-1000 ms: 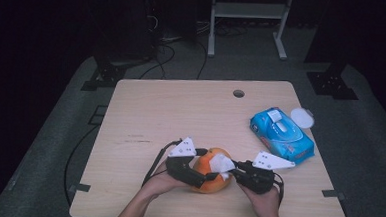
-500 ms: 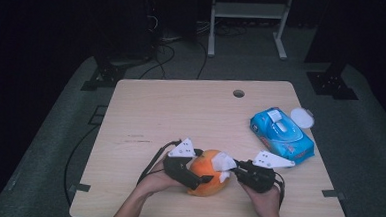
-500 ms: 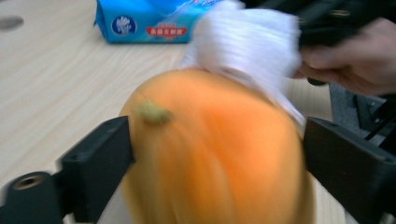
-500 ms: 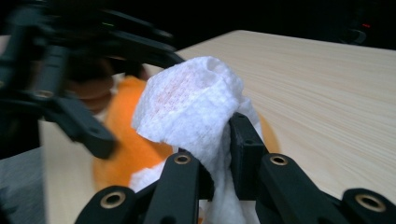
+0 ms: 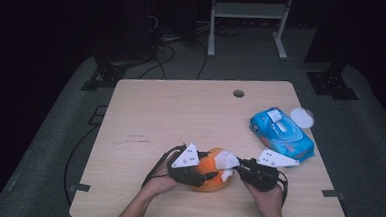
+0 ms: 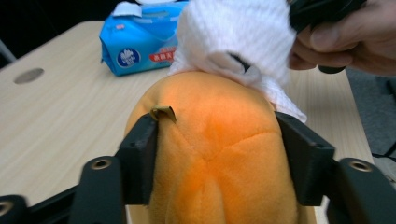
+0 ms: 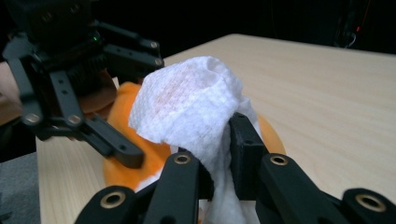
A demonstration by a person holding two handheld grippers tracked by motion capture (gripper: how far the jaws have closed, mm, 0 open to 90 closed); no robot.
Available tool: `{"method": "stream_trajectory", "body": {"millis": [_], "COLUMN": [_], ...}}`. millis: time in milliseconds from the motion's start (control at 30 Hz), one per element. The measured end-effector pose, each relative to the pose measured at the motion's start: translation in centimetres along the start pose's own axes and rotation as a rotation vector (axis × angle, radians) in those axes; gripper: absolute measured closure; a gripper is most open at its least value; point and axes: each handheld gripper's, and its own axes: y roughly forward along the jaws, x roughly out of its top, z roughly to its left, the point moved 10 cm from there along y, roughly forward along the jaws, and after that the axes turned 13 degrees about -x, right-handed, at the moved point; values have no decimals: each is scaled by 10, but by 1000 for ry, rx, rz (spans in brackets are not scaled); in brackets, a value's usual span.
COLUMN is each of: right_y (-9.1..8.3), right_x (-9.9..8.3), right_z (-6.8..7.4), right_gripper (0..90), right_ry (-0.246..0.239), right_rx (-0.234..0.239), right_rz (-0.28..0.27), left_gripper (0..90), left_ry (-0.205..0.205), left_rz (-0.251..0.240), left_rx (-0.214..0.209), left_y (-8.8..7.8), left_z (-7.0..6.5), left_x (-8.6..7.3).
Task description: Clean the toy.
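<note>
An orange plush toy lies near the table's front edge between my two hands. My left gripper has just been closing its jaws, and they now press on both sides of the plush. My right gripper is shut on a crumpled white wipe. It holds that wipe against the top right of the plush. In the left gripper view the wipe covers the far end of the toy, beside the person's right hand.
A blue pack of wipes lies at the table's right edge, with a small white round lid just behind it. A cable hole sits near the far edge. The wooden table has bare room at left and centre.
The left gripper's jaws have drawn in against the sides of the plush. The right gripper and its wipe have stayed on the toy, and both hands have hardly shifted.
</note>
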Motion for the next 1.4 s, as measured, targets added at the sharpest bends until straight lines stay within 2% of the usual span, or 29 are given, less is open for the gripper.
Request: {"method": "stream_trajectory", "body": {"millis": [100, 167, 200, 267, 333, 400, 467, 567, 600, 667, 733, 800, 900, 967, 1033, 1100, 1167, 1200, 1267, 1300, 1333, 1400], "right_y": [2, 2, 1, 0, -2, -2, -1, 1, 1, -1, -2, -1, 0, 1, 2, 3, 2, 0, 0, 2, 4, 5], "right_x": [-6, -8, -8, -5, 2, 5, 2, -7, -8, -4, 1, 3, -2, -9, -13, -15, -11, -7, -4, -5, -7, -12], "right_z": [-7, -9, -8, 1, 14, 17, 10, -11, -14, -9, 4, 9, -2, -16, -23, -23, -17, -10, 4, 9, 10, 5], "right_gripper": [809, 810, 812, 813, 813, 812, 810, 809, 809, 810, 809, 809, 809, 809, 809, 810, 809, 810, 808, 808, 809, 809], "right_ry": [2, 25, 29, 3, -23, -54, -40, 50, 62, 54, 8, -24, 22, 55, 74, 76, 70, 58, 9, -17, -20, 5], "right_rx": [-31, -41, -40, -21, 19, 13, 2, -34, -40, -32, -2, 1, -16, -53, -67, -66, -57, -33, -6, -1, 3, 3], "right_rz": [28, 37, 38, 24, -11, -16, -5, 26, 29, 17, -5, -9, 5, 30, 49, 54, 34, 12, 5, 12, 20, 30], "left_gripper": [207, 182, 186, 280, 370, 413, 426, 428, 429, 429, 429, 430, 443, 444, 443, 439, 409, 363, 251, 248, 254, 333], "left_ry": [-79, -104, -97, -80, -50, -21, -10, -10, -7, -9, -8, -3, 10, 20, 9, -14, -51, -99, -136, -124, -111, -91], "left_rz": [-7, -16, 2, 6, 2, 5, 5, 0, -2, -10, -15, -11, -10, 0, 6, 18, 20, 10, -22, -16, -2, 11], "left_rx": [25, 26, 29, 22, 10, 3, -8, -17, -18, -18, -24, -20, -14, -20, -23, -20, -2, 14, 18, 17, 20, 17], "left_y": [-6, -7, -7, -8, -9, -10, -9, -9, -9, -9, -8, -9, -9, -9, -10, -14, -17, -20, -22, -21, -21, -20], "left_z": [6, 7, 7, 6, 5, 3, 1, 0, 1, 1, 0, -1, -2, -3, -2, 2, 7, 11, 13, 11, 10, 9], "left_x": [0, 1, 0, -2, -2, -2, -2, -2, -2, -2, -2, -2, 0, 0, -2, -5, -7, -7, -2, -1, -1, -3]}}
